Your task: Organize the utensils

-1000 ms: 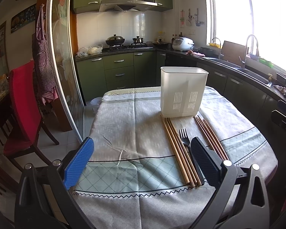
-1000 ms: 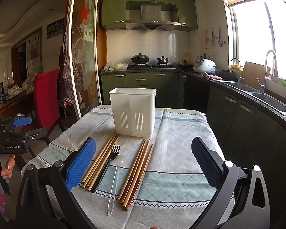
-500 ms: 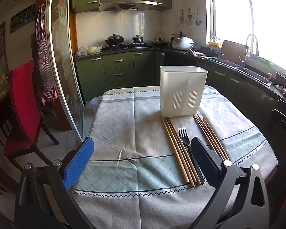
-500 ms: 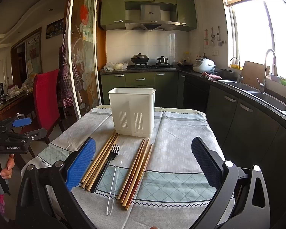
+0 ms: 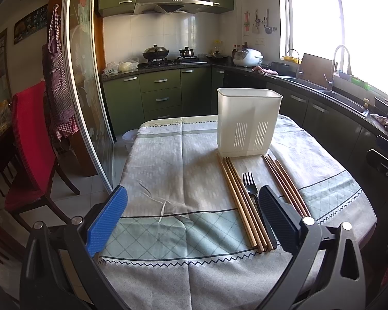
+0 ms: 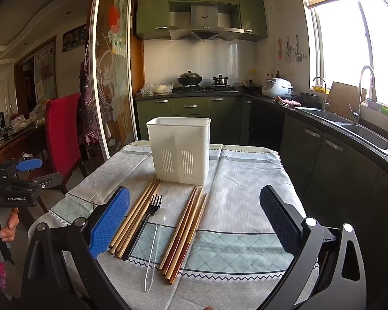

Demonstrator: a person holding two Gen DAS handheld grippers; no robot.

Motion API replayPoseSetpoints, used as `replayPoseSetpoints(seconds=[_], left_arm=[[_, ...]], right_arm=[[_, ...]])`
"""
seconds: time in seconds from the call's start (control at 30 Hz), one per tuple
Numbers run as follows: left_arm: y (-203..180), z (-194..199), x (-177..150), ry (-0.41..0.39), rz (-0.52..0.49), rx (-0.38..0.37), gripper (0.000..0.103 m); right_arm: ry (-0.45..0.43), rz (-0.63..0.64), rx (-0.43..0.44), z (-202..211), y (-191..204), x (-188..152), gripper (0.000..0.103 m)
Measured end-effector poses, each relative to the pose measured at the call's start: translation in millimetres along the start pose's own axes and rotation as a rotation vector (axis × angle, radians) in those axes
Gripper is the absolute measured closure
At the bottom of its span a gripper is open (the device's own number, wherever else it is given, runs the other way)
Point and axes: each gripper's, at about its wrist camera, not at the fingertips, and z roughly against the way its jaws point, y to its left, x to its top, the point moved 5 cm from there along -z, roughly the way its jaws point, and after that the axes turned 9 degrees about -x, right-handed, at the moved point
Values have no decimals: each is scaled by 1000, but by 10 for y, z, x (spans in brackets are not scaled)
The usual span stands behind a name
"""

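Both my jaws are wide open, nothing in them. The white caddy [image 6: 179, 149] stands upright on the worktop [image 6: 245, 206], with chopsticks [image 6: 135, 214], a black fork [image 6: 147, 217] and a clear spoon [image 6: 155, 237] lying flat right before it.

Green kitchen cabinets [image 6: 191, 118] at 12 o'clock, steel range hood [image 6: 203, 27] above; bright window [image 6: 354, 41] at 2 o'clock over steel sink [image 6: 362, 134]; red-covered chair [image 6: 62, 131] at 9 o'clock; white tiled wall [image 5: 165, 36].
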Motion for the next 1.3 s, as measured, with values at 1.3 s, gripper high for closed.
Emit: replayPoseSetpoints(seconds=[1.3], left_arm=[[-252,-234,313,69,-45,-17,6]], right_arm=[[54,58,-1,-274,-74,103,4]])
